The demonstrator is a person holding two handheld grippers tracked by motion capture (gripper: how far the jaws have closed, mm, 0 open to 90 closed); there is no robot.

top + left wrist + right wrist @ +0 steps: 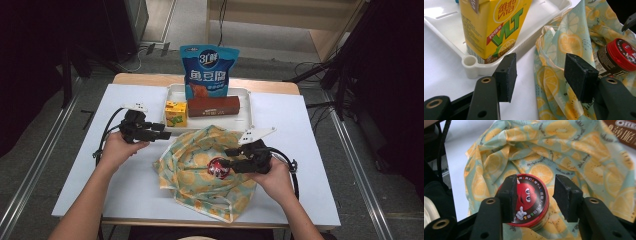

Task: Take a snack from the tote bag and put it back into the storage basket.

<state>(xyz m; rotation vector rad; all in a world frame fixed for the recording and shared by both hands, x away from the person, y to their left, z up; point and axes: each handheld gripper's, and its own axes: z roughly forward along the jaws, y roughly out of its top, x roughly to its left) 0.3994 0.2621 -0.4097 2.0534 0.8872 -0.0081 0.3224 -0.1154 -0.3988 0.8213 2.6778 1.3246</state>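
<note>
A round tin with a red lid (531, 197) lies on a lemon-print cloth bag (187, 172) in the middle of the white table. My right gripper (535, 192) is open just in front of the lid; its left pad overlaps the lid's edge and a small gap shows at the right pad. The high view has this gripper (227, 157) right beside the tin (218, 168). Open with nothing between its pads, my left gripper (539, 67) hovers by the tray corner (470, 62) and the cloth's edge (569, 40). The tin (621, 53) lies tilted beyond it.
At the back stands a white tray (245, 107) holding a yellow juice carton (176, 113), a brown biscuit box (214, 106) and an upright blue snack bag (207, 70). Bare white table lies to the left and right of the cloth.
</note>
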